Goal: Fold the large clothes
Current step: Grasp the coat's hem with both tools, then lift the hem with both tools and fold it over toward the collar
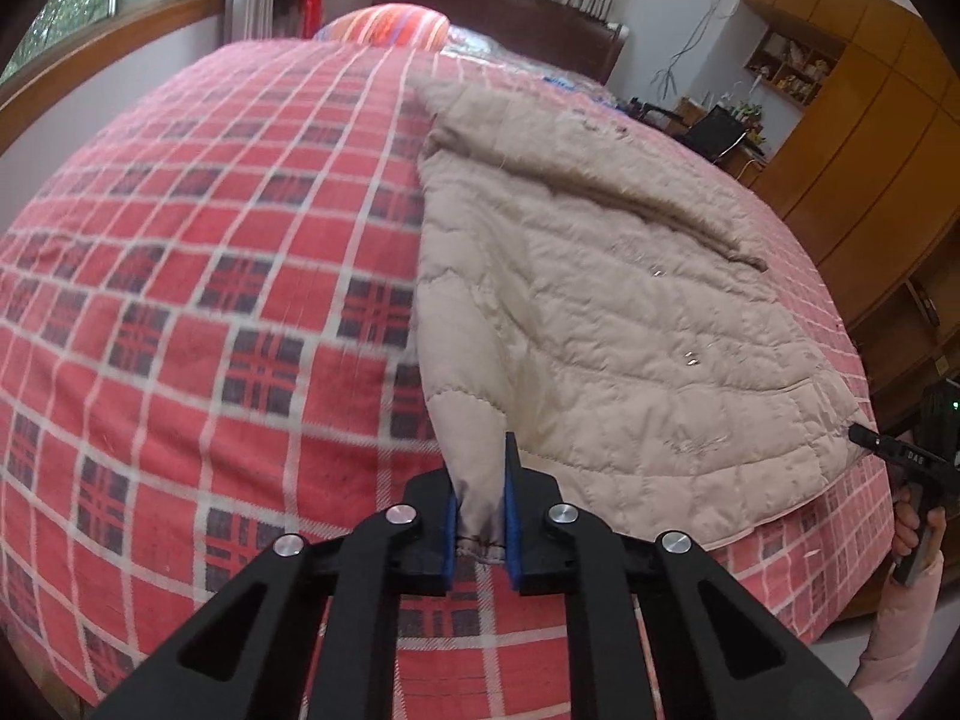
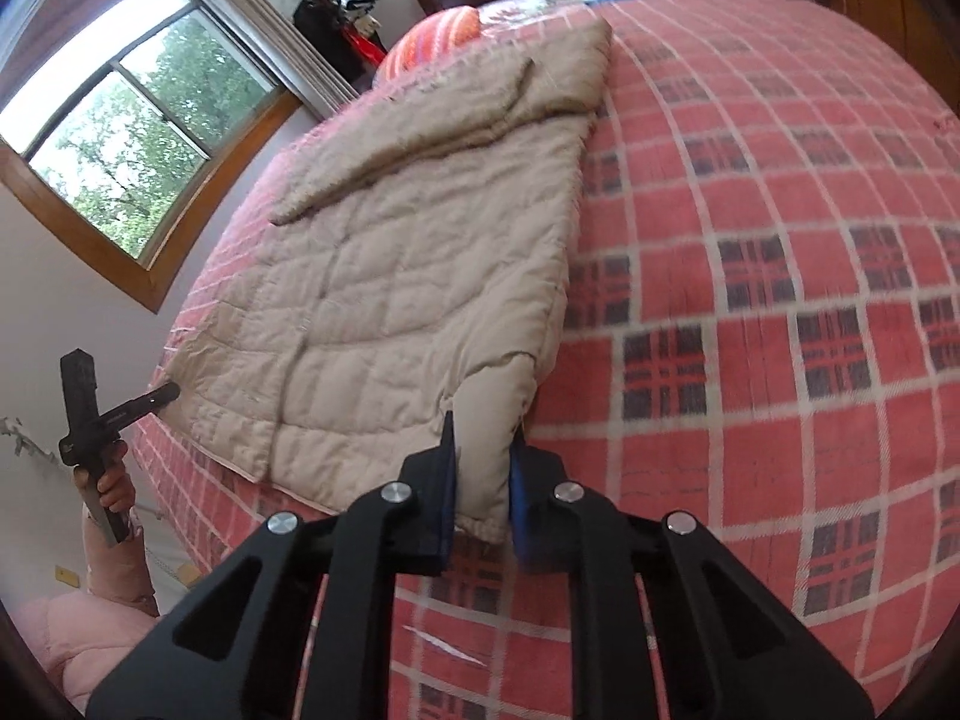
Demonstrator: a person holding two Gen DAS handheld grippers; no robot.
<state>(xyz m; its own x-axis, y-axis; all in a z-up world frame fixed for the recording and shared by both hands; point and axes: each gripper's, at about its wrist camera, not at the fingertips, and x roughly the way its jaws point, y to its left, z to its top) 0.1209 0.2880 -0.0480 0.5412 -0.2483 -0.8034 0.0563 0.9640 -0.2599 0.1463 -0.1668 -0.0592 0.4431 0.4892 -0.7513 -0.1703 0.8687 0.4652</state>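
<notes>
A beige quilted coat (image 1: 600,312) lies flat on a bed under a red plaid blanket (image 1: 210,300), its long axis running from the near edge toward the headboard, hood end farthest away. Each near corner sits inside a gripper: the left gripper (image 1: 480,516) is clamped on a cuff-like end (image 1: 480,516) at the coat's left edge, while the right gripper (image 2: 483,492) pinches the corresponding end (image 2: 483,480) at the right edge. Both ends lie straight ahead of their jaws, so the coming fold likely carries them forward, over the body. The left view shows the cuff's stitched hem and darkened fabric; the right view shows the coat's far end folded near the striped pillow (image 2: 438,36) and a window (image 2: 138,120) beyond.
</notes>
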